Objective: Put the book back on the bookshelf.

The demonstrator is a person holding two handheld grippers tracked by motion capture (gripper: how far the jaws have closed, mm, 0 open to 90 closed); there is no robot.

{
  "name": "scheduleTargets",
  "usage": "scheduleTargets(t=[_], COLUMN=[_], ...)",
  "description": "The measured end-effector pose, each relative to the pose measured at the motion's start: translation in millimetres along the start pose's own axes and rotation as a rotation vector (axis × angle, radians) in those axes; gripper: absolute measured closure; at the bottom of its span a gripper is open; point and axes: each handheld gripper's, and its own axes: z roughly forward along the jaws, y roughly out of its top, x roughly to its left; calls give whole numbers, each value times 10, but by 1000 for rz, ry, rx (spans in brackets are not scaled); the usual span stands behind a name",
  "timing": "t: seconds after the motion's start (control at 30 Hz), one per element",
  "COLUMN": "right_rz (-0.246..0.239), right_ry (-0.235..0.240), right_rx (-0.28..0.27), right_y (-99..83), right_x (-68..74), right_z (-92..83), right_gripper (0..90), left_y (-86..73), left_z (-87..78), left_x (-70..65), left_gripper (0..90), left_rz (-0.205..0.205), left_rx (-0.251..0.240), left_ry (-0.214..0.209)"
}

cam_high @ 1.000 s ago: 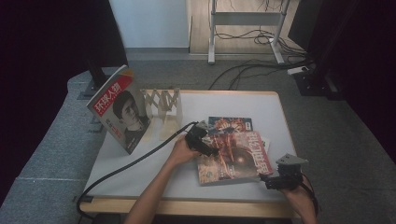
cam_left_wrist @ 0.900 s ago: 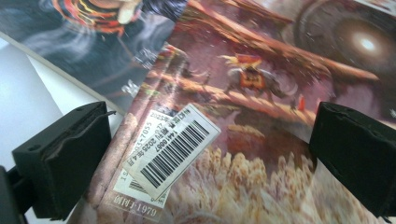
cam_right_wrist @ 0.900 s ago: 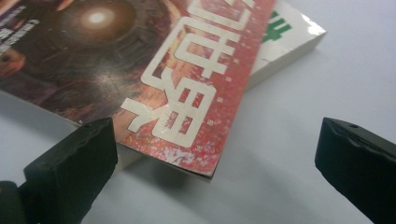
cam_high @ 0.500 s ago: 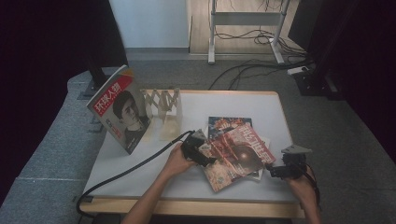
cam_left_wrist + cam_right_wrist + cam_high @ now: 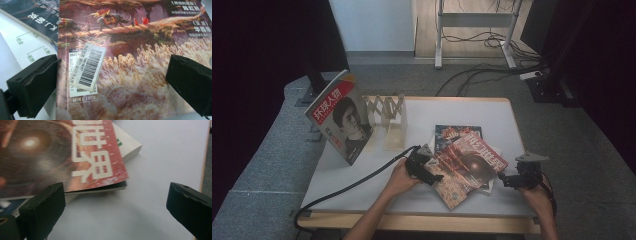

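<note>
We see the red magazine point(image 5: 467, 167) lying askew atop a stack on the table point(image 5: 492, 112), its barcode sticker point(image 5: 88, 67) above "1979", both the left hand-held gripper point(image 5: 428, 172) and right hand-held gripper point(image 5: 507, 181) spread wide, pinching nothing.

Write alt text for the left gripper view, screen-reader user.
Two black jaws of the left gripper stand wide apart over a glossy red-brown magazine cover painted with beasts and riders. A white barcode sticker lies tilted on the cover between the jaws. A dark blue-grey book and the white tabletop show at upper left.
</note>
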Motion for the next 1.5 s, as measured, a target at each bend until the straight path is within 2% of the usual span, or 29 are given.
scheduleTargets(t=[0.13, 0.23, 0.37, 0.47, 0.7, 0.93, 1.1, 1.27, 1.5], right_rz=[-1, -12, 6, 9, 41, 93, 168, 245, 230], right_ry=[12, -4, -7, 9, 83, 139, 197, 274, 284], right_rx=[-9, 16, 15, 10, -3, 42, 38, 51, 67], right_y=[0, -3, -21, -19, 13, 0, -46, -81, -3], right_x=[44, 43, 17, 43, 134, 212, 207, 178, 173], right_z=[-40, -5, 6, -32, -113, 37, 92, 156, 221], right_gripper=[13, 13, 19, 23, 0, 0, 0, 0, 0], left_y=[-19, -53, -89, -106, -138, -143, -141, -143, -144], left_z=[-12, -24, -46, -49, -58, -60, -60, -60, -60], left_x=[-50, -87, -139, -188, -281, -288, -285, -285, -284], left_gripper=[0, 0, 0, 0, 0, 0, 0, 0, 0], left_rz=[9, 7, 10, 18, 29, 33, 32, 36, 38], left_rx=[7, -5, -7, -7, -9, -9, -9, -9, -9], left_ry=[-1, -8, -13, -13, -26, -30, -32, -32, -32])
